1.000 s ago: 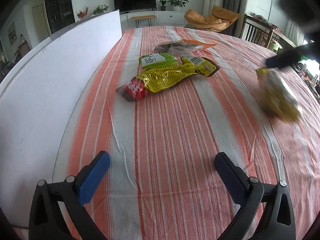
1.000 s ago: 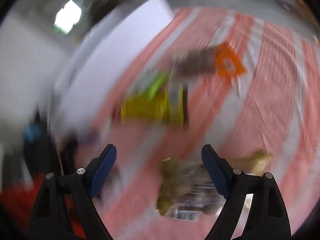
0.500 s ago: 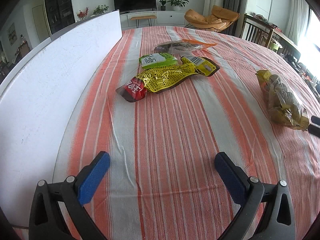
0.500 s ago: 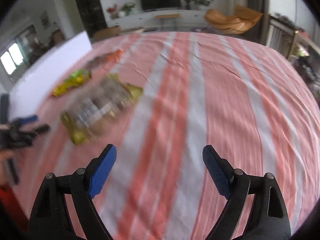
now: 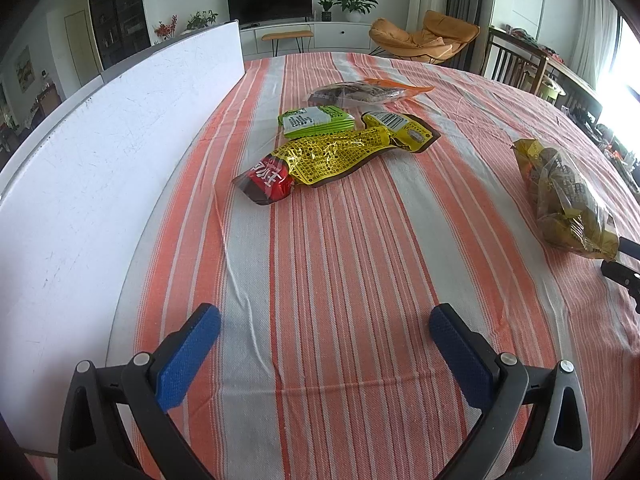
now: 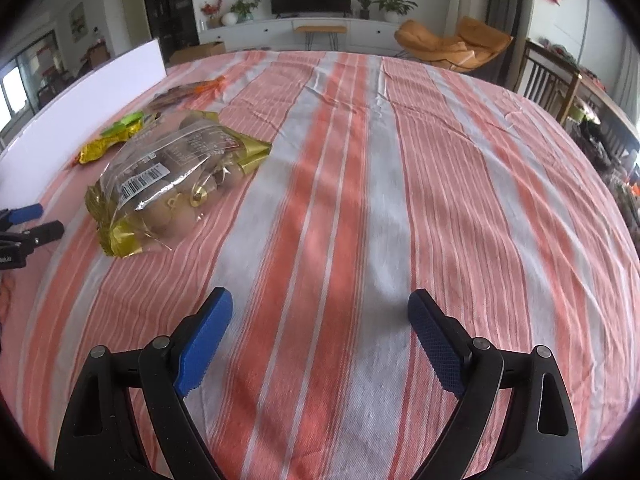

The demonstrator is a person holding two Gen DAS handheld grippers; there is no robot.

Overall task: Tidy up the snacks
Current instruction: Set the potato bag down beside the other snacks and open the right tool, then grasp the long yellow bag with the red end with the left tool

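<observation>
A clear-and-gold bag of round snacks [image 6: 172, 176] lies on the striped tablecloth, left of my right gripper [image 6: 320, 308], whose jaws are opening with nothing between them. The same bag [image 5: 568, 204] shows at the right in the left wrist view. My left gripper [image 5: 324, 324] hangs open over bare cloth. Further off lie a yellow-and-red packet [image 5: 320, 160], a green packet [image 5: 316, 120], a yellow-brown packet [image 5: 404, 130] and a dark snack bag with an orange edge [image 5: 360, 94].
A tall white board [image 5: 100, 152] runs along the table's left side. A striped orange-and-white cloth [image 6: 400, 200] covers the round table. Chairs [image 6: 560, 92] stand beyond the far right edge. The left gripper's fingertips [image 6: 28, 224] show at the left of the right wrist view.
The clear-and-gold bag was moving in the air at the right; now it lies still on the cloth. My right gripper swung off it to the right and steadied. The left gripper has not moved.
</observation>
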